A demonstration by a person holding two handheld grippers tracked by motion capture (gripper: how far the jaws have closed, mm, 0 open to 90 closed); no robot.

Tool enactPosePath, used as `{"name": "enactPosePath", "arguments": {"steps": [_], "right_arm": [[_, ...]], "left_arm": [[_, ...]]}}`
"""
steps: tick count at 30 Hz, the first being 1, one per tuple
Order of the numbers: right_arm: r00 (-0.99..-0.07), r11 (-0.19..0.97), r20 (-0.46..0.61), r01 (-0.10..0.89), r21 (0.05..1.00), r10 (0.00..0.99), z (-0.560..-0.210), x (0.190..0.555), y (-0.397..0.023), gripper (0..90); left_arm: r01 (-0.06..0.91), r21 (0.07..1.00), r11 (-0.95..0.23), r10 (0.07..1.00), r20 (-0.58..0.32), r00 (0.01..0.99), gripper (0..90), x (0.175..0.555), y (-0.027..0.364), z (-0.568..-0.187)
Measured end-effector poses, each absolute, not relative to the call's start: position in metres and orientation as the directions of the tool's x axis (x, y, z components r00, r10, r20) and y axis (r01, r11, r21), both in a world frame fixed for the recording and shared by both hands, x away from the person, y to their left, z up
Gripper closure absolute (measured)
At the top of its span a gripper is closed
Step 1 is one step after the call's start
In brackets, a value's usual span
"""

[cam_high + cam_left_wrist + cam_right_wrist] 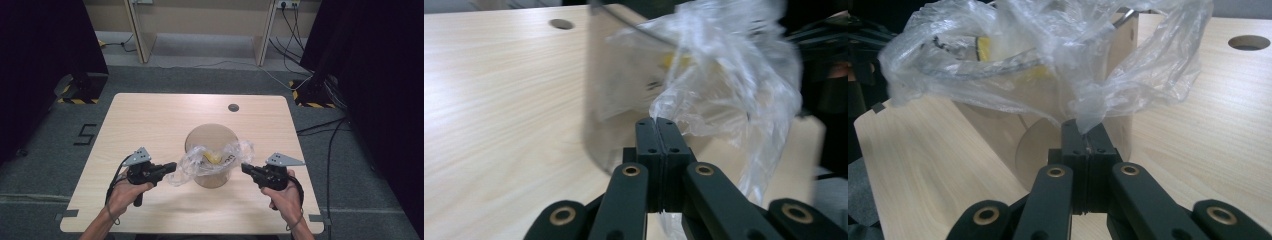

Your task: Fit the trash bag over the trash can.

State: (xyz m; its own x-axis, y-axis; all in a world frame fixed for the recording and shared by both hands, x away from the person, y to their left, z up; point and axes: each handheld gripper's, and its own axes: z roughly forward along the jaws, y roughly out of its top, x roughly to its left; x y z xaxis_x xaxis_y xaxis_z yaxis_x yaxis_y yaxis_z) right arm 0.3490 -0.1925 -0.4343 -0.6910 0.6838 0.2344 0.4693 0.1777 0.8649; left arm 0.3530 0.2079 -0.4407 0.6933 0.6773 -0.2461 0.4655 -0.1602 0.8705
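While my left gripper and right gripper each pinch, jaws closed, an edge of the plastic bag draped over the clear container mid-table, uneven pulling may tear the film or topple the container.

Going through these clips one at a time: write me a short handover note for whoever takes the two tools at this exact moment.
Left tool: shut on the bag, pinching its left edge.
Right tool: shut on the bag, pinching its right edge.
Things: a clear bin stands mid-table. The clear plastic bag is spread over the bin's mouth and hangs partly down its sides. Something yellow shows at the bag's middle; what it is cannot be told.
Done: both edges are gripped and the bag is stretched between the tools.
Left: probably settle the bag on the bin's rim, then let go. Whether it is going on or coming off cannot be told.
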Motion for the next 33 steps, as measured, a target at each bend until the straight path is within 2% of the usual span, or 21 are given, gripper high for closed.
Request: {"name": "enactPosePath", "arguments": {"steps": [3,10,12,14,15,18,20,26,33], "right_arm": [[-0.690,0.168,0.257,0.485,0.858,0.677,-0.439,0.354,-0.192,90.0],[-0.686,0.190,0.253,0.501,0.845,0.682,-0.446,0.366,-0.184,90.0],[-0.687,0.191,0.262,0.508,0.840,0.677,-0.447,0.367,-0.184,89.4],[-0.693,0.208,0.292,0.540,0.815,0.659,-0.444,0.367,-0.187,73.1],[-0.679,0.185,0.301,0.545,0.818,0.670,-0.441,0.365,-0.190,68.6],[-0.690,0.199,0.299,0.544,0.815,0.659,-0.423,0.360,-0.207,47.5],[-0.686,0.185,0.294,0.534,0.825,0.666,-0.409,0.355,-0.219,40.6],[-0.700,0.150,0.235,0.442,0.885,0.674,-0.371,0.348,-0.238,36.6],[-0.703,0.169,0.204,0.422,0.891,0.681,-0.359,0.374,-0.219,36.4]], "left_arm": [[0.486,0.861,-0.152,0.696,-0.256,0.671,89.9,0.366,0.208,-0.450],[0.460,0.872,-0.166,0.740,-0.198,0.643,89.9,0.391,0.202,-0.451],[0.466,0.871,-0.155,0.740,-0.210,0.639,89.9,0.395,0.200,-0.451],[0.460,0.874,-0.154,0.736,-0.210,0.644,89.8,0.394,0.198,-0.450],[0.454,0.878,-0.152,0.735,-0.207,0.646,89.7,0.394,0.198,-0.448],[0.445,0.882,-0.152,0.731,-0.203,0.652,89.4,0.393,0.197,-0.444],[0.440,0.885,-0.153,0.731,-0.199,0.653,89.3,0.393,0.197,-0.442],[0.445,0.883,-0.147,0.728,-0.208,0.653,89.2,0.393,0.197,-0.442],[0.447,0.882,-0.148,0.724,-0.211,0.657,88.8,0.392,0.197,-0.443]]}}
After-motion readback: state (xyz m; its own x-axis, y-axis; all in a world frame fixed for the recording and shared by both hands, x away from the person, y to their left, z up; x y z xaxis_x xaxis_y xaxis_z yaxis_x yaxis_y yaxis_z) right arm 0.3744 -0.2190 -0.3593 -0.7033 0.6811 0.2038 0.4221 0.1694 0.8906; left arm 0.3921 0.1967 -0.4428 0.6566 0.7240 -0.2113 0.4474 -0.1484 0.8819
